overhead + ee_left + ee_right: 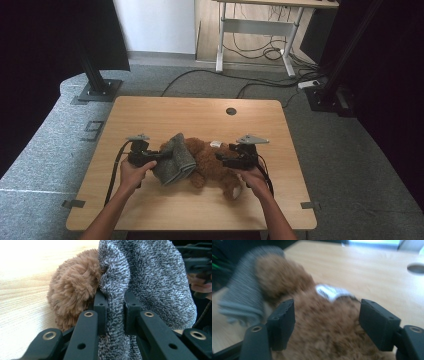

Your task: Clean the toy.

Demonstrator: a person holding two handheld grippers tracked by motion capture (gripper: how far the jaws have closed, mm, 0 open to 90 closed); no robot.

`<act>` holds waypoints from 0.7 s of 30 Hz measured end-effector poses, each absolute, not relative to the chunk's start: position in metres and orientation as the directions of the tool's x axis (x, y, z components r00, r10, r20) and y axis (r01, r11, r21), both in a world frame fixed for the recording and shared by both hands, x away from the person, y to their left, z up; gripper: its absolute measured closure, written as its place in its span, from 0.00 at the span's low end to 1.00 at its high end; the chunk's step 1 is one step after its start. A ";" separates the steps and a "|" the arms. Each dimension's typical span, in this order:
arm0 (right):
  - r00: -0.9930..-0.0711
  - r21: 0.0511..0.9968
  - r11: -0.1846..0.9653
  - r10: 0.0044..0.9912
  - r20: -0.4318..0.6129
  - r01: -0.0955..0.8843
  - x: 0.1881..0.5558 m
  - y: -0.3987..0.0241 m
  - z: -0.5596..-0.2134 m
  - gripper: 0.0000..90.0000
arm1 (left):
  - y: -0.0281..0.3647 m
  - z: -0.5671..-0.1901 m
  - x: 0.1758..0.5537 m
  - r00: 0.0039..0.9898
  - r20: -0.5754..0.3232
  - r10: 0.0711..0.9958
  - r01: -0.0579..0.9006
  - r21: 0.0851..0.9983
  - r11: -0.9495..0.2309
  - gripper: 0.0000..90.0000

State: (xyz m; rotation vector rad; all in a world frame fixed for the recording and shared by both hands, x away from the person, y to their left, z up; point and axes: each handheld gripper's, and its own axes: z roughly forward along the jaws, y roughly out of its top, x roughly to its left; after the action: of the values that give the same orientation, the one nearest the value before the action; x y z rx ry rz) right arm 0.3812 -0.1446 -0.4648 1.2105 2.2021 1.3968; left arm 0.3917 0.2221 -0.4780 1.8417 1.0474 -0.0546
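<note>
Plush toy [212,162] brown fur, white tag [332,292]. Knit hat [175,159] grey-white heather. Both tools black: left tool [162,155], right tool [222,159]. Bench [200,117] light wood grain.

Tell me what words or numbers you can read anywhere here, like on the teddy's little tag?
None can be read. The white tag on the brown teddy carries dark marks, but they are too blurred and small to make out. The grey knitted hat and the wooden table show no writing.
</note>
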 end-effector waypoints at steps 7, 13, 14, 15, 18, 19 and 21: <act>-0.615 0.810 0.221 0.762 0.205 0.543 0.391 -0.142 -0.479 0.29 | 0.222 -0.478 0.393 0.625 -0.465 0.627 0.683 0.715 -0.150 0.84; -0.652 0.803 0.278 0.738 0.173 0.528 0.395 -0.140 -0.485 0.47 | 0.222 -0.479 0.393 0.623 -0.475 0.622 0.689 0.710 -0.148 0.84; -0.660 0.803 0.287 0.732 0.167 0.522 0.395 -0.140 -0.485 0.55 | 0.222 -0.479 0.393 0.622 -0.476 0.622 0.689 0.709 -0.147 0.84; -0.672 0.805 0.301 0.724 0.156 0.512 0.394 -0.139 -0.484 0.61 | 0.223 -0.479 0.393 0.621 -0.480 0.620 0.692 0.707 -0.146 0.84; -0.685 0.821 0.316 0.719 0.119 0.475 0.390 -0.138 -0.481 0.77 | 0.226 -0.476 0.393 0.620 -0.494 0.610 0.695 0.706 -0.135 0.84; -0.690 0.830 0.318 0.715 0.107 0.459 0.388 -0.138 -0.480 0.80 | 0.226 -0.474 0.393 0.623 -0.495 0.606 0.693 0.709 -0.133 0.84; -0.698 0.845 0.333 0.713 0.065 0.419 0.382 -0.136 -0.479 0.86 | 0.228 -0.469 0.392 0.630 -0.504 0.591 0.689 0.715 -0.124 0.84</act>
State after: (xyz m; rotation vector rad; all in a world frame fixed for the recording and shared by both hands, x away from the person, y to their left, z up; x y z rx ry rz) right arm 0.3822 -0.1360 -0.4793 1.0100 2.2855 1.3037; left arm 0.3920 0.2285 -0.4690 1.8050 1.0316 -0.1168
